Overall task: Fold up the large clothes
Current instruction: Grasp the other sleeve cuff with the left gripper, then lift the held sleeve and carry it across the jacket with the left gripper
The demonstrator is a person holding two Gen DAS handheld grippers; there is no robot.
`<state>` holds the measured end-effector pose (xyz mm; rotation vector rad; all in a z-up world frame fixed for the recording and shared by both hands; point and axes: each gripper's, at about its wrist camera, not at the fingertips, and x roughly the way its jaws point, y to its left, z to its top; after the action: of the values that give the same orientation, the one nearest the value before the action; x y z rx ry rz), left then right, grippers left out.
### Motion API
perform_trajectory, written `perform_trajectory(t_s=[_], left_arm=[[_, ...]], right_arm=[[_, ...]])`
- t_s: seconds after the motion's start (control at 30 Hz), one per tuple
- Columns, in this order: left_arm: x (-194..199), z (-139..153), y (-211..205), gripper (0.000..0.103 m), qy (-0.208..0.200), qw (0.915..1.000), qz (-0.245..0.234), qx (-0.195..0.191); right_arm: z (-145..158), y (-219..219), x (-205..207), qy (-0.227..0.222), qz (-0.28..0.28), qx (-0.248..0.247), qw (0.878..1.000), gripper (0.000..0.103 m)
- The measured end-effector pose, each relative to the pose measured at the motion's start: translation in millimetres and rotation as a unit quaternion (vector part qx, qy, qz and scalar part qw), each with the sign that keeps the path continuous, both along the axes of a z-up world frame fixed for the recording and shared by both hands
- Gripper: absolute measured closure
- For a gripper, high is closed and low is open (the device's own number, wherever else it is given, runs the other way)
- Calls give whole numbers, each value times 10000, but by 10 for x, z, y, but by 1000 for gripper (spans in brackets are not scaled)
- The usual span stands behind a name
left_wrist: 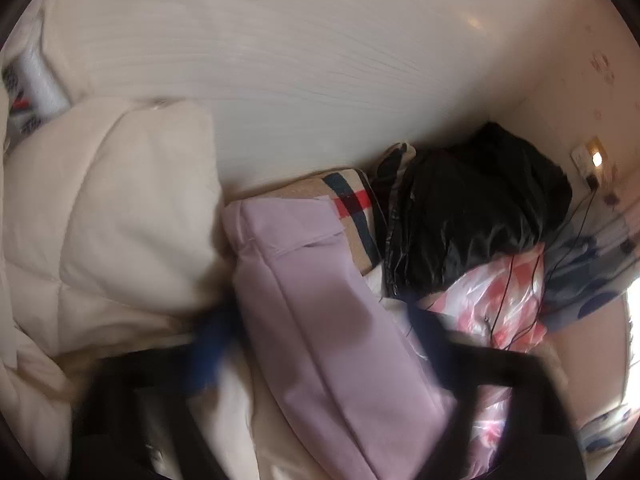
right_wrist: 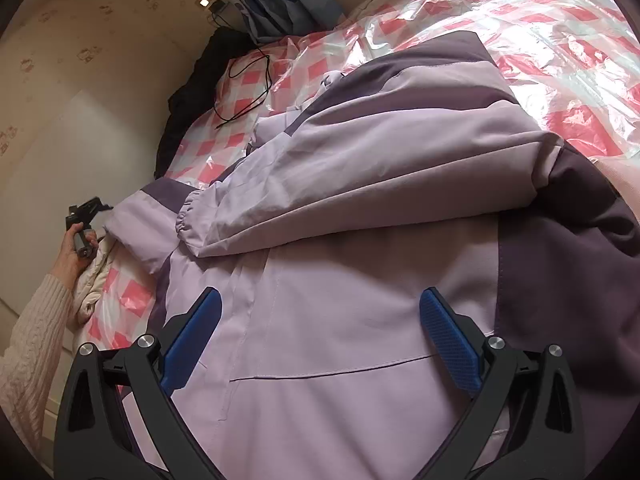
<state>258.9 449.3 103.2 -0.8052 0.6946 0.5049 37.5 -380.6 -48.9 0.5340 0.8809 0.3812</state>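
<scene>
A lilac and dark purple jacket (right_wrist: 360,280) lies spread on the bed with one sleeve (right_wrist: 320,184) folded across it. My right gripper (right_wrist: 320,304) hovers open just above its front panel, nothing between the blue pads (right_wrist: 448,344). At the jacket's far left edge a hand holds my left gripper (right_wrist: 90,208). In the left wrist view a fold of the lilac jacket (left_wrist: 312,272) runs between the fingers of the left gripper (left_wrist: 324,330). Those fingers are badly blurred, so I cannot see whether the pads press the cloth.
A red-and-white checked plastic sheet (right_wrist: 520,40) covers the bed. A cream quilted coat (left_wrist: 100,220) lies left of the jacket. A black jacket (left_wrist: 472,208), a plaid cushion (left_wrist: 352,200) and a thin black cable (right_wrist: 248,80) lie near the wall (left_wrist: 280,60). A knit sleeve (right_wrist: 32,340) enters at lower left.
</scene>
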Motion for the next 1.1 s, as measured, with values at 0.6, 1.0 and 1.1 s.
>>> perform_trajectory(t_s=[0.6, 1.0, 1.1], left_arm=[[-796, 1245, -1213, 86, -3561, 9150, -1741, -755], [-655, 1205, -4171, 86, -3535, 8119, -4515, -1094], [-578, 696, -5055, 87, -3064, 7941, -5138, -1072]], right_arm=[[263, -124, -32, -385, -213, 181, 9989, 7], [509, -694, -137, -764, -1010, 822, 9885, 7], [517, -903, -167, -786, -1264, 1117, 9825, 7]])
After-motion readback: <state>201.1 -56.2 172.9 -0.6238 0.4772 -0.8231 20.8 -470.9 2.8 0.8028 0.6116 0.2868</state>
